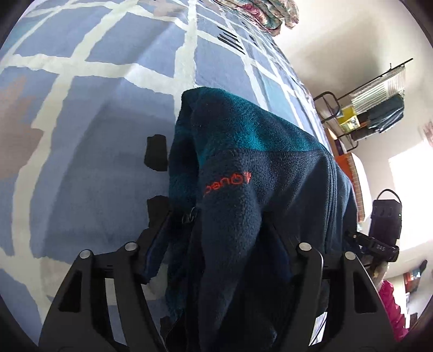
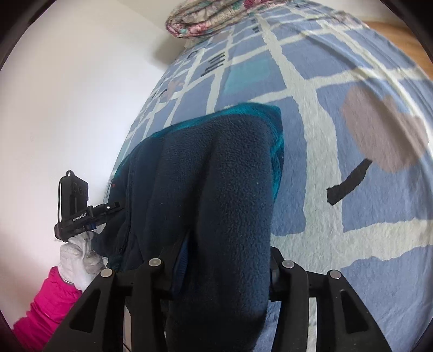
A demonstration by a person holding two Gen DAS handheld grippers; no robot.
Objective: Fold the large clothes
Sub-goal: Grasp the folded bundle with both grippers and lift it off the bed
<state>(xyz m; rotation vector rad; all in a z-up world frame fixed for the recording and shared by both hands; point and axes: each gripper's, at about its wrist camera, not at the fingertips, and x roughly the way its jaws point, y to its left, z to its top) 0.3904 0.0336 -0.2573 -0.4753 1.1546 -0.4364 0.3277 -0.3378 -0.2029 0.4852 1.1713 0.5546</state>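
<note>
Supporting surface: a bed (image 1: 94, 113) (image 2: 338, 230) with a blue cover crossed by white grid lines, with brown and black patches. A dark blue fleece jacket (image 1: 257, 176) (image 2: 211, 176) lies on it nearby; a rolled floral quilt (image 2: 216, 16) (image 1: 259, 13) rests at the far end.

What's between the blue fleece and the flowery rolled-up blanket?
Only bare checked bedspread, seen in the right wrist view between the fleece and the blanket.

Likely a home bedroom — patterned blue bedspread (image 2: 351, 238), rolled floral quilt (image 2: 216, 19), metal shelf rack (image 1: 376, 108), white walls
</note>
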